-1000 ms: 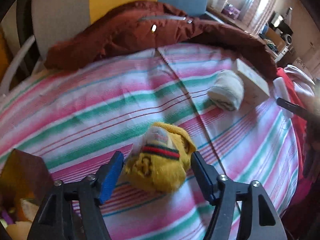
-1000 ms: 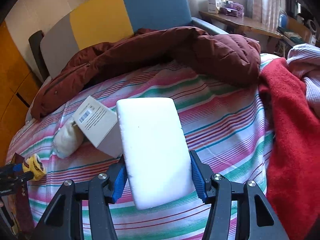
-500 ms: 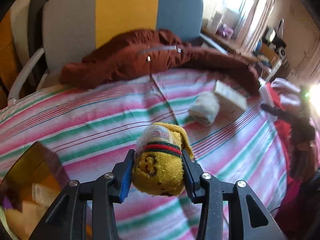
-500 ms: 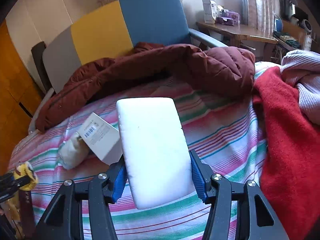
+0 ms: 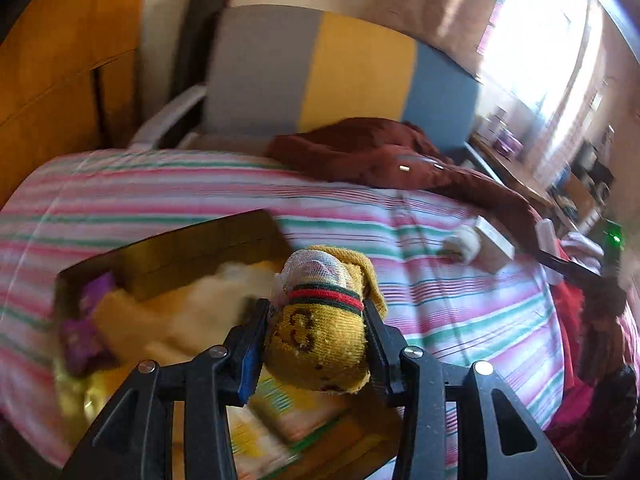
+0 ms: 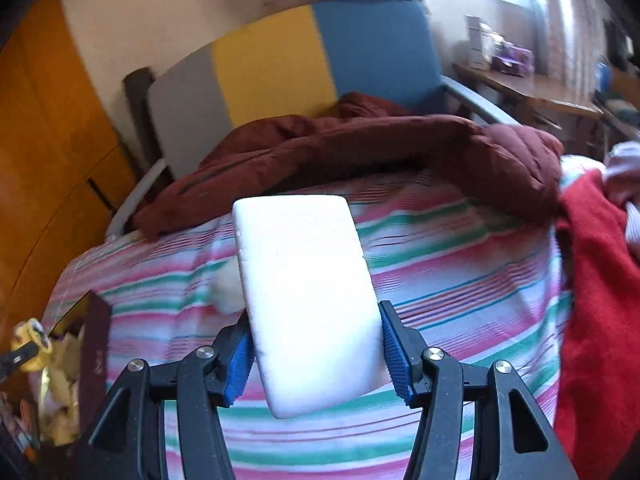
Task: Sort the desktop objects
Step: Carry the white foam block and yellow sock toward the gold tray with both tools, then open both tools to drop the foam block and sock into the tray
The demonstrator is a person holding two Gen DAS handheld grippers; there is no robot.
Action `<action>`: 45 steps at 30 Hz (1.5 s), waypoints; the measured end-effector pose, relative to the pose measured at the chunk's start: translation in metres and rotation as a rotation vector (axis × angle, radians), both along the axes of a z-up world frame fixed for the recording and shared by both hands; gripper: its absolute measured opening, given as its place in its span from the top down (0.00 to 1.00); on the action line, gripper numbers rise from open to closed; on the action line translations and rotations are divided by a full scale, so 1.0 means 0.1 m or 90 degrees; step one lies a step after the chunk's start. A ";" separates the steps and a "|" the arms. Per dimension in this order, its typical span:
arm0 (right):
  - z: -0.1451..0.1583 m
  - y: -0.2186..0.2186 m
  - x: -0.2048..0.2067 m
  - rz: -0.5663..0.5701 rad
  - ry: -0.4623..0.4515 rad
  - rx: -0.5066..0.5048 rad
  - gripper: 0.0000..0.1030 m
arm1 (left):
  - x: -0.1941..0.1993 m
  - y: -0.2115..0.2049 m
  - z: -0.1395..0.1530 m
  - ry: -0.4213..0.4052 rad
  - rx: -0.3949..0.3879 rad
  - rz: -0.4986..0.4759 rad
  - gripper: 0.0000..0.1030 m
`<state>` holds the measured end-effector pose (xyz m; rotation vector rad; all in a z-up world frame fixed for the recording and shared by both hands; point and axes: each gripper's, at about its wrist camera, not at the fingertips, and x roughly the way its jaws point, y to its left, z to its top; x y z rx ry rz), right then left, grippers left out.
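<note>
The left gripper (image 5: 316, 340) clamps a rolled mustard-yellow sock with a red-and-green band (image 5: 320, 332) between its pads, its jaws having just been closing onto the roll; the sock hangs over the near right corner of a dark open box with a glossy inner wall (image 5: 208, 244), which sits on the pink, green and white striped bedspread (image 5: 460, 312); inside the box lie a pale yellow cloth (image 5: 160, 320) and a small purple item (image 5: 82, 336), both blurred. The right gripper (image 6: 316, 356) grips a white rounded rectangular foam-like block (image 6: 304, 304) by its long sides, raised above the same bedspread to the right of the box; a cream rolled sock (image 5: 464, 244) rests on the bedspread well beyond the box, touching or just beside a pale cardboard carton (image 5: 494, 244); a maroon padded jacket (image 6: 380, 148) lies along the far edge of the bedspread, against a grey, yellow and blue headboard (image 6: 276, 64); a red cloth (image 6: 596, 300) is heaped at the right edge.
</note>
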<state>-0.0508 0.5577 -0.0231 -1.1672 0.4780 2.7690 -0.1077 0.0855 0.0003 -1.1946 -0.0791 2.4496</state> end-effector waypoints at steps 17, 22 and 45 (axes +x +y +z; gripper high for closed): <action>0.25 -2.34 -0.09 0.295 -0.004 -0.061 0.44 | 0.19 -1.21 -0.31 0.000 -0.026 0.178 0.56; 0.13 -2.90 -0.13 0.341 -0.022 -0.086 0.44 | 0.17 -1.30 -0.39 -0.008 -0.038 0.202 0.52; -0.27 -3.33 -0.04 0.337 -0.079 -0.133 0.18 | 0.45 -1.23 -0.28 0.012 -0.039 0.199 0.42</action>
